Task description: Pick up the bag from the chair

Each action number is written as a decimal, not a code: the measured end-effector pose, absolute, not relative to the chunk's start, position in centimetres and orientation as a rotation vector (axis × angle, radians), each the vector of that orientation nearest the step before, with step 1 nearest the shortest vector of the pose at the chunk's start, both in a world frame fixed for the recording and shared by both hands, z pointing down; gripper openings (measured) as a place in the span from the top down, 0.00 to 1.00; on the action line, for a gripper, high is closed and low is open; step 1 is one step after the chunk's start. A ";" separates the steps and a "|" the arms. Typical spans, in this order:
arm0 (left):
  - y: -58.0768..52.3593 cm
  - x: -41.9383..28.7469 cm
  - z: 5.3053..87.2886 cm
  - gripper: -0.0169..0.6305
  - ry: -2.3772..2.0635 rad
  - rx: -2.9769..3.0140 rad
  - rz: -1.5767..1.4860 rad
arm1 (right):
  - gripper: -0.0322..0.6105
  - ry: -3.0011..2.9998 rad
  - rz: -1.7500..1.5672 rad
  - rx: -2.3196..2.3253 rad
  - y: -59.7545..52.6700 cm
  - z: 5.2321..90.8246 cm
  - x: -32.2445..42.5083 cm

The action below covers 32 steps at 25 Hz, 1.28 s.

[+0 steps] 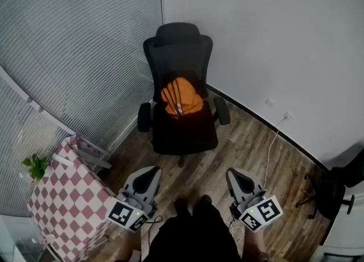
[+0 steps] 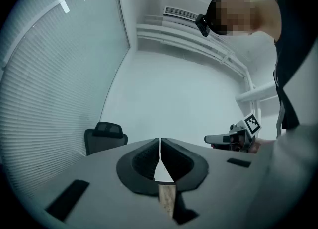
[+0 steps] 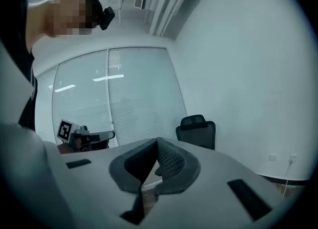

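An orange bag point(image 1: 181, 99) lies on the seat of a black office chair point(image 1: 181, 127) that stands in the room's corner. Both grippers are held low, well short of the chair. My left gripper point(image 1: 149, 179) is shut, its pads point(image 2: 159, 149) touching with nothing between them. My right gripper point(image 1: 238, 179) is shut too, its fingertips point(image 3: 158, 146) meeting on nothing. The chair's headrest point(image 2: 106, 133) shows in the left gripper view and again, as the chair back point(image 3: 197, 129), in the right gripper view. The bag is hidden in both gripper views.
A table with a red-and-white checked cloth point(image 1: 65, 201) and a small plant point(image 1: 36, 167) stands at the left. Window blinds point(image 1: 74, 50) fill the left wall. A cable point(image 1: 273, 141) runs from a wall socket along the wood floor. Another dark chair base point(image 1: 333, 190) is at the right.
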<state>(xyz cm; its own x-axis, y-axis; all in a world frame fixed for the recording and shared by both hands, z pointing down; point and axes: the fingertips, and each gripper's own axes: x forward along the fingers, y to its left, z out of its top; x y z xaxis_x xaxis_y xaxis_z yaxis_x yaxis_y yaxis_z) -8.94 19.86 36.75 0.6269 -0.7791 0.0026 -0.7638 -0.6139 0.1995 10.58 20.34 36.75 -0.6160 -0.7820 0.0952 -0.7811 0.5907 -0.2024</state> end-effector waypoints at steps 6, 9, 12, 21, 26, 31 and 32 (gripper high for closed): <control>20.1 -8.4 36.7 0.92 -1.272 2.672 -0.122 | 0.92 2.808 -0.343 -1.365 20.8 36.7 10.6; 20.1 -8.4 36.7 0.92 -1.272 2.670 -0.115 | 0.92 2.813 -0.340 -1.365 20.8 36.8 10.5; 20.0 -8.4 36.6 0.92 -1.275 2.676 -0.104 | 0.92 2.813 -0.335 -1.362 20.8 36.8 10.3; 20.2 -8.9 36.9 0.92 -1.260 2.664 -0.105 | 0.92 2.760 -0.372 -1.398 20.7 36.9 10.1; 19.9 -8.6 37.6 0.92 -1.231 2.656 -0.094 | 0.92 2.765 -0.397 -1.415 20.8 37.5 10.0; 18.6 -8.4 38.5 0.92 -1.234 2.626 -0.074 | 0.92 2.771 -0.433 -1.409 19.7 37.9 10.4; 18.0 -8.1 38.6 0.92 -1.235 2.623 -0.067 | 0.92 2.766 -0.441 -1.406 19.2 37.9 10.6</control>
<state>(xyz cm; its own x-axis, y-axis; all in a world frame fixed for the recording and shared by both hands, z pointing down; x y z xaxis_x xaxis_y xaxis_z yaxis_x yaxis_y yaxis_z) -8.14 17.99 38.60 0.6417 -0.7645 0.0606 -0.7534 -0.6137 0.2360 10.61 19.16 37.92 -0.5976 -0.7928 0.1195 -0.7907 0.5582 -0.2515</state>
